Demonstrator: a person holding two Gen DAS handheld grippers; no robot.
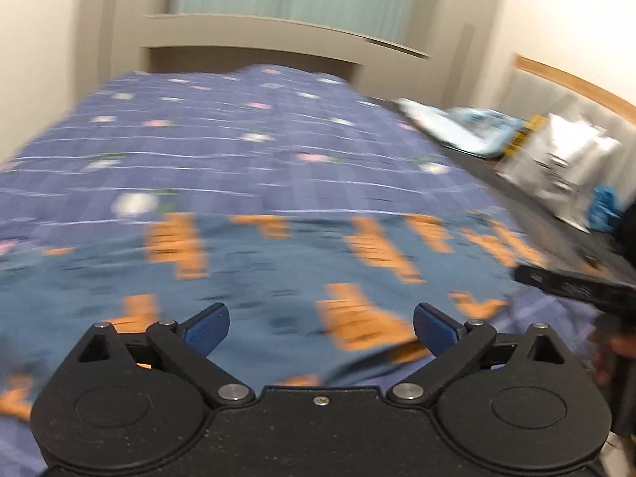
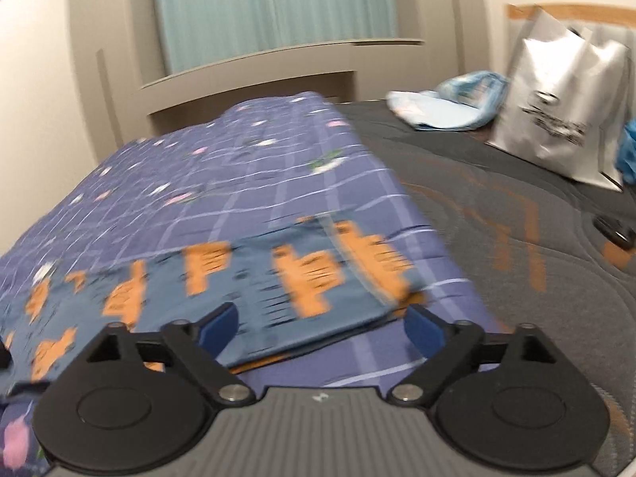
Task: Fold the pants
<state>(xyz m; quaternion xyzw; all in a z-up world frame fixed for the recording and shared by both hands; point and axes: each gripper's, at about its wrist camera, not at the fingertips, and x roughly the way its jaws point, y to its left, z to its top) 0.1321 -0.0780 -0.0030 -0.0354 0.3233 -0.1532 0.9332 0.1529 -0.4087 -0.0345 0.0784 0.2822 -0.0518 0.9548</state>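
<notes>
We see the pants [image 2: 278,278] as matt soft cloth, blue with an orange print. The quilt [image 1: 238,139] under them is matt stitched cloth, purple check. The mattress [image 2: 516,218] looks like grey quilted fabric. The shopping bag [image 2: 564,107] is shiny silver, plastic or foil, we cannot tell which. The left gripper [image 1: 321,328] is matt black plastic with bright metal pins; the right gripper [image 2: 321,324] has a ribbed grey plastic base. The headboard [image 1: 254,35] looks smooth and matt.

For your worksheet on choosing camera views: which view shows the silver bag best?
The right wrist view: the silver bag stands large, whole and fairly sharp. The left wrist view shows it smaller, blurred, near the right edge.
</notes>
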